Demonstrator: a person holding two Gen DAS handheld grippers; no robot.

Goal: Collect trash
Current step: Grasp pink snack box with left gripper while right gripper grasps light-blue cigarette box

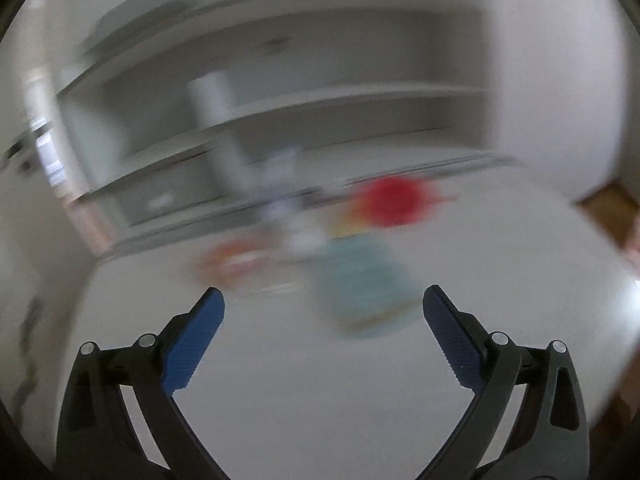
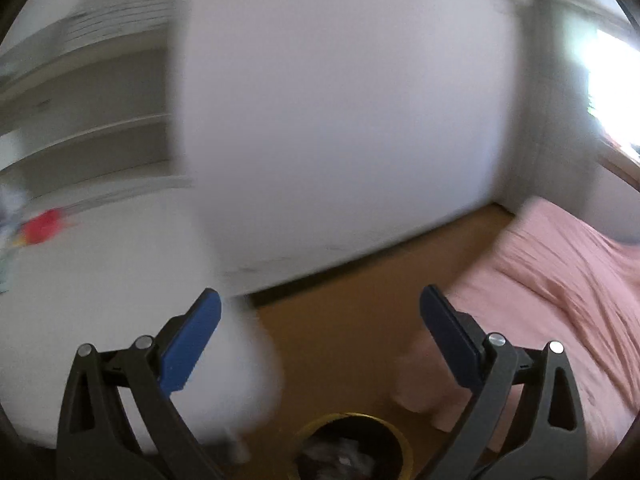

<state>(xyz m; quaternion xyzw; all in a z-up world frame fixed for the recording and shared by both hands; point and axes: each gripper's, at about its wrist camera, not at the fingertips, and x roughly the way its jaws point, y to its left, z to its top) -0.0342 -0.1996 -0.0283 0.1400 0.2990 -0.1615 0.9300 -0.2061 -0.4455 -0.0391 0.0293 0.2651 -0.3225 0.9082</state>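
With both jaws spread wide and empty, I aim my left gripper (image 1: 323, 306) at blurred litter (image 1: 360, 280) on the white table (image 1: 320, 380), my right gripper (image 2: 320, 306) above the floor bin (image 2: 352, 446), judging the next move a reach and pinch.

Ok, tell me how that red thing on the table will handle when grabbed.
Too blurred to be sure. The red thing looks rounded, so it may roll or slip between the fingers. It sits among other clutter on the white table, so a push would likely knock neighbours. The left gripper is open, empty.
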